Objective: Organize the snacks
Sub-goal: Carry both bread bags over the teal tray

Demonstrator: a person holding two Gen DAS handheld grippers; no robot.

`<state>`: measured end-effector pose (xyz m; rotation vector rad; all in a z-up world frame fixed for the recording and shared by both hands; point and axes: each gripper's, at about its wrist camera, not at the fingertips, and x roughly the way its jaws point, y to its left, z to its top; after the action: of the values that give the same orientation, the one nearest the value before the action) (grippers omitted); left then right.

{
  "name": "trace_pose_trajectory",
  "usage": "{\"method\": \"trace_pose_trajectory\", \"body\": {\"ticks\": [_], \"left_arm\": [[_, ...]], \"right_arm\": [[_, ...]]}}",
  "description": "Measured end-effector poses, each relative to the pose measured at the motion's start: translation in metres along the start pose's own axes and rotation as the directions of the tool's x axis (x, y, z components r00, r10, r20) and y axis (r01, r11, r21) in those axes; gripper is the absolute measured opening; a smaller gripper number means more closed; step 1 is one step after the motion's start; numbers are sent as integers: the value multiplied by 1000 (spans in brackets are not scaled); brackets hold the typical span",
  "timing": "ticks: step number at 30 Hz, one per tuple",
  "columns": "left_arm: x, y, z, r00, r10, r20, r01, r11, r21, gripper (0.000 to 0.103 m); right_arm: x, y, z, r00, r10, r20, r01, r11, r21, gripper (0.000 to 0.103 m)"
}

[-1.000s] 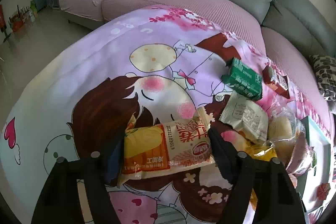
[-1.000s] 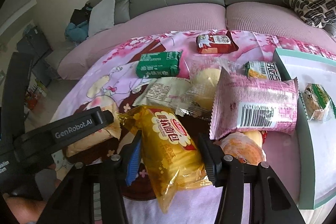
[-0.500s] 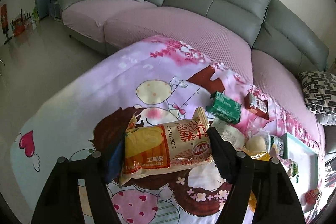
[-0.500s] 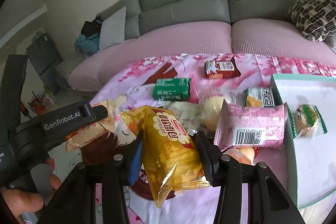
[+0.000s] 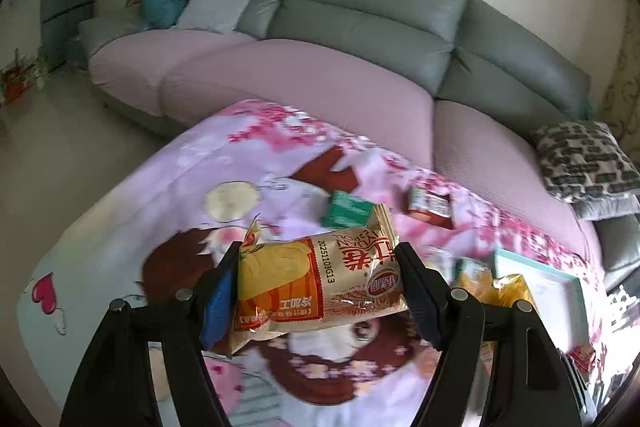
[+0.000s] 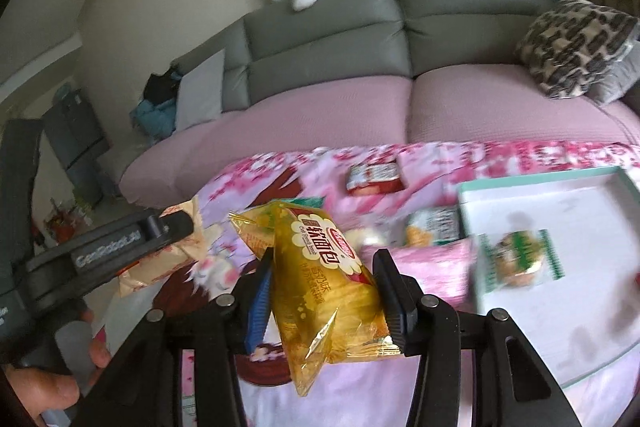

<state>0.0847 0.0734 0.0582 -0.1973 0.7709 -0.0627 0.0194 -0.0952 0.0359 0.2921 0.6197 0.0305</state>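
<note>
Aloft, two held packets — left gripper [image 5: 318,283] one, right gripper [image 6: 322,289] one.

Date code "2025103G13" reads along the beige-and-orange snack packet [image 5: 320,283], beside big red Chinese characters I can't make out, with "冷加工" printed near its orange end. The yellow bread packet [image 6: 328,283] shows "软面包" on its flower-shaped label. "GenRobot.AI" is stamped on the left gripper [image 6: 108,251], seen from the right wrist.
</note>
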Motion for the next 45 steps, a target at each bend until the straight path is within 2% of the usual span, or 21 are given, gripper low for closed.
{"method": "trace_pose_trajectory", "body": {"ticks": [5, 10, 13, 17, 20, 23, 26, 33, 40, 45], "left_arm": [[-7, -41, -2, 998, -55, 12, 54, 996, 69, 75], [-11, -87, -8, 993, -114, 12, 111, 984, 142, 75], [-11, -116, -18, 989, -146, -1, 144, 971, 189, 75], [-2, -153, -33, 981, -189, -44, 194, 952, 237, 75], [6, -179, -45, 976, -205, -71, 217, 935, 282, 75], [18, -202, -56, 968, -229, -103, 250, 915, 316, 75], [32, -221, -65, 960, -242, -141, 276, 902, 331, 75], [50, -244, -66, 965, -240, -107, 262, 895, 361, 75], [70, -260, -74, 963, -236, -127, 267, 887, 377, 75], [75, -272, -79, 963, -235, -131, 268, 878, 398, 75]], "right_arm": [[-18, -41, 10, 996, -81, 37, 79, 995, 64, 50], [-40, -94, 18, 981, -180, 68, 168, 973, 160, 50], [-56, -126, 22, 963, -256, 84, 235, 950, 204, 50], [-71, -162, 23, 946, -313, 87, 281, 923, 264, 50], [-80, -188, 24, 925, -371, 88, 332, 897, 292, 50], [-82, -208, 21, 917, -393, 73, 352, 880, 318, 50], [-77, -223, 18, 914, -403, 49, 365, 869, 336, 50], [-63, -236, 17, 903, -429, 32, 394, 855, 336, 51], [-54, -249, 22, 879, -476, 19, 443, 831, 335, 51], [-47, -255, 22, 876, -483, 12, 451, 827, 334, 51]]}}
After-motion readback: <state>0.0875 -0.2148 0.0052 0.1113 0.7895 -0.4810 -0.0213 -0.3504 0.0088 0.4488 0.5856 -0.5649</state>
